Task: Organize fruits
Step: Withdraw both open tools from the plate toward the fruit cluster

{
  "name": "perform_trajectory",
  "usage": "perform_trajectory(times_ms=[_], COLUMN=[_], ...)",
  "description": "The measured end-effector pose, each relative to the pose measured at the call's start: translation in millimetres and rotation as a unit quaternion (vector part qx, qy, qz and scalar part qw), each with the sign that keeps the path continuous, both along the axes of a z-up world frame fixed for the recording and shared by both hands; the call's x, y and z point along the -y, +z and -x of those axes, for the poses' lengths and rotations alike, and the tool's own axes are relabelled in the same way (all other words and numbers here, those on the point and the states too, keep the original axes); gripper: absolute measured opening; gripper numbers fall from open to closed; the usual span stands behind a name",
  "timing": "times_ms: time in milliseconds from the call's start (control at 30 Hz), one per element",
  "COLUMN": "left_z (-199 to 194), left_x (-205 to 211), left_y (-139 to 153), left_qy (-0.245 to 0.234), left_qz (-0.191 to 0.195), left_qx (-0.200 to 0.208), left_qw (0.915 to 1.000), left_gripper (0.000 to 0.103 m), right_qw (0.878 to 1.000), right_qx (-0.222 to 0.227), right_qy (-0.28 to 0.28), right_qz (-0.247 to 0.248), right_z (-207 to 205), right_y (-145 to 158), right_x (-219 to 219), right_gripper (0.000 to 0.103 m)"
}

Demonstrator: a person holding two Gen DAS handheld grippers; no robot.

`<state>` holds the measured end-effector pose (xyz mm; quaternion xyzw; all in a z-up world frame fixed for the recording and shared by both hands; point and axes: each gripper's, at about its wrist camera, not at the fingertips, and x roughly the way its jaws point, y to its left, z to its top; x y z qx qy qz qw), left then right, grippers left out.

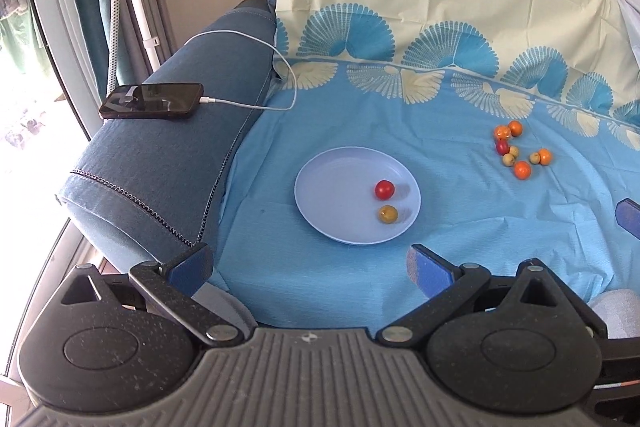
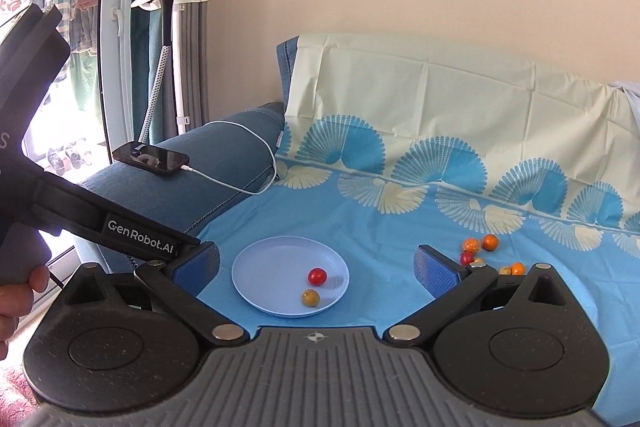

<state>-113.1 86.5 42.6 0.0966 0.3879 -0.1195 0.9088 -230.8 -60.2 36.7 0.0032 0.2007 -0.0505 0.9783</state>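
A light blue plate (image 1: 332, 195) (image 2: 264, 271) lies on the blue patterned sheet. A red fruit (image 1: 384, 189) (image 2: 317, 276) and a yellow-brown fruit (image 1: 388, 214) (image 2: 310, 297) rest on its right side. Several loose orange, red and pale green fruits (image 1: 520, 151) (image 2: 480, 251) are clustered on the sheet to the right of the plate. My left gripper (image 1: 310, 267) hovers in front of the plate, open and holding nothing. My right gripper (image 2: 316, 263) is also open and holding nothing, further back; its right finger hides part of the cluster.
A phone (image 1: 152, 101) (image 2: 151, 158) on a white cable (image 1: 280, 67) lies on the blue sofa armrest (image 1: 168, 187) at the left. In the right wrist view a hand (image 2: 16, 291) holds the left gripper's body (image 2: 120, 223). A garment steamer stand (image 2: 168, 27) stands behind the armrest.
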Motion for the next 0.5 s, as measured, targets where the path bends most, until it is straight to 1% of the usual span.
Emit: perform_trajectory(times_ms=[167,500], left_z=[-6.6,-33.4], left_x=[5.5,18.5], left_y=[-7.1,-30.5], left_qy=[0.001,0.006], left_qz=[-0.011,-0.036], left_qx=[-0.008,-0.044], left_qw=[0.9999,0.9984], left_gripper=[0.103,0.103], right_qw=[1.0,0.999], right_qx=[-0.008,-0.034], right_qy=[0.003,0.007], right_qz=[-0.011,-0.03], right_z=[-5.7,-23.5], right_y=[-5.1,-27.0], right_x=[5.0,12.6], right_gripper=[0.102,0.102])
